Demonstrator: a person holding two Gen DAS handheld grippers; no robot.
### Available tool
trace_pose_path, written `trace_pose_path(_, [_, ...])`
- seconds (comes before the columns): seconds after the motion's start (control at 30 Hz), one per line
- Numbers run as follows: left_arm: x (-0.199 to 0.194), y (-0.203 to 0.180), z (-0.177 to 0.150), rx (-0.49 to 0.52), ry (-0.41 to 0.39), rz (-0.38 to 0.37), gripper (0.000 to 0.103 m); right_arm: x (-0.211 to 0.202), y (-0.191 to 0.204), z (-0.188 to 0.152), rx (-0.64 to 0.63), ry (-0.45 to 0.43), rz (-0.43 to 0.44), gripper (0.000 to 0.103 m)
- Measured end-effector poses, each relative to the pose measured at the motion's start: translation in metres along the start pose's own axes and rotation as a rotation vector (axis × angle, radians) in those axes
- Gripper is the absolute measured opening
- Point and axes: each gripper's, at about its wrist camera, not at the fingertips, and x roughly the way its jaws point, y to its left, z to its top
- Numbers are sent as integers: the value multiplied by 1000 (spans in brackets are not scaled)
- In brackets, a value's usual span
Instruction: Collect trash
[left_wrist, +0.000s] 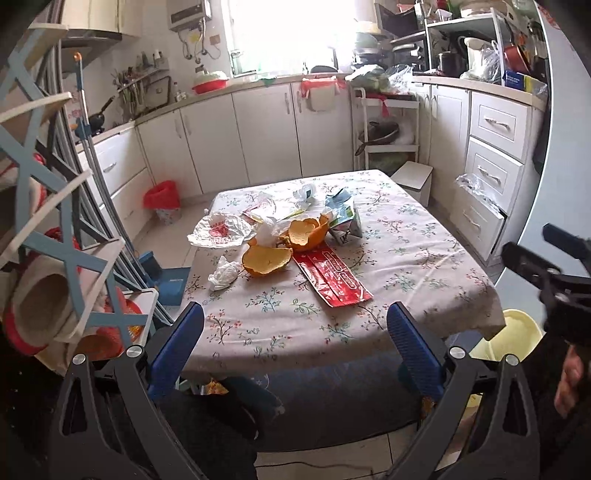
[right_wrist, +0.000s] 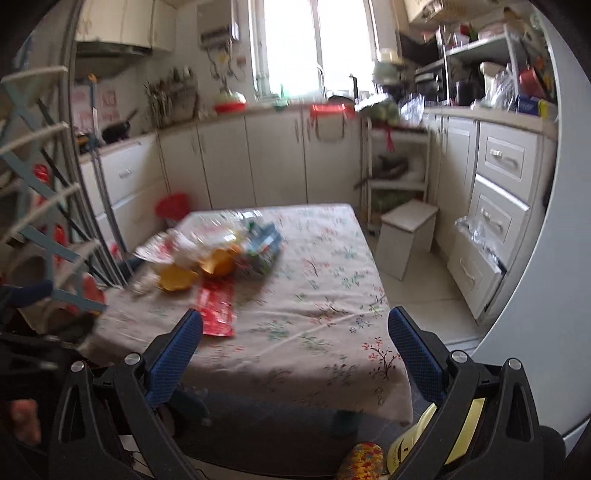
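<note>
- Blue-padded fingers of the left gripper (left_wrist: 295, 343) stand wide apart and hold nothing, hanging over the near edge of the table (left_wrist: 424, 266) with its floral cloth.
- Equally wide and bare, the right gripper (right_wrist: 295, 350) hangs over the same near edge; its view is smeared, so small things on the table are hard to make out there.
- Trash sits in a heap toward the table's far left: two orange peel pieces (left_wrist: 266, 260), touching a crumpled white tissue (left_wrist: 223, 273) on one side and a flat red wrapper (left_wrist: 332, 277) on the other.
- White print runs along the red wrapper but is too small to read.
- Behind the peel lie a crushed blue-green carton (left_wrist: 345, 218) and a white plastic bag (left_wrist: 218, 230) with a red mark; their lettering cannot be made out.
- Part of a pale yellow bin (left_wrist: 513, 339) shows below the table's right corner, cut off by the cloth and the gripper frame.
- On the floor by the cabinets stands a red-lined wastebasket (left_wrist: 162, 201).
</note>
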Motion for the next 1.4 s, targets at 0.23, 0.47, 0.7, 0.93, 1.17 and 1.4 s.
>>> trace_pose_path(0.23, [-33,4,-10,-32,-27,12,95,-47,19,-8,10,-43,16,96])
trace_pose_path(0.47, [-51,14,-11,-53,-57,30,95,-60,27,-9,7,-64,24,96])
trace_pose_path(0.7, [-59,21,-12,-71,-70,37,95,-63,36,-13,-9,-58,40,96])
trace_pose_path(0.93, [-57,22,-13,-71,-65,37,95,-62,37,-14,-8,-41,47,96])
trace_pose_path(1.17, [-35,36,-12,-86,-36,30,95,-46,39,-13,-19,-9,62,96])
trace_pose_path(1.4, [12,64,-2,-138,22,20,95,-11,43,-14,-43,27,82,96])
